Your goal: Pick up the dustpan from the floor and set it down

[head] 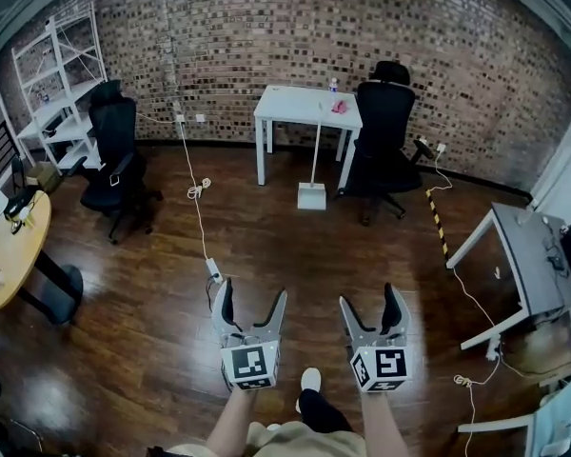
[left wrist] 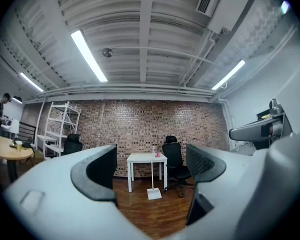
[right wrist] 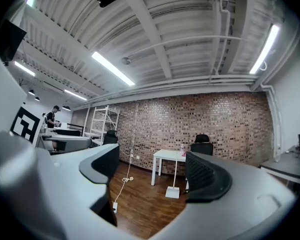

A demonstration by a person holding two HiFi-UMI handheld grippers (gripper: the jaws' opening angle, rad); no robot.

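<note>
A white dustpan (head: 312,195) with a long upright handle stands on the wooden floor in front of the white table (head: 295,108), far ahead of me. The left gripper view frames the dustpan (left wrist: 154,193) between its jaws; in the right gripper view the dustpan (right wrist: 173,192) sits just left of the right jaw. My left gripper (head: 254,305) and right gripper (head: 373,307) are held side by side low in the head view, well short of it. Both stand open with nothing between their fingers.
A black office chair (head: 381,146) stands right of the table and another (head: 114,155) at the left. A white cable with a power strip (head: 213,270) runs across the floor just ahead of my left gripper. A round wooden table (head: 14,250) is left, a grey desk (head: 538,255) right.
</note>
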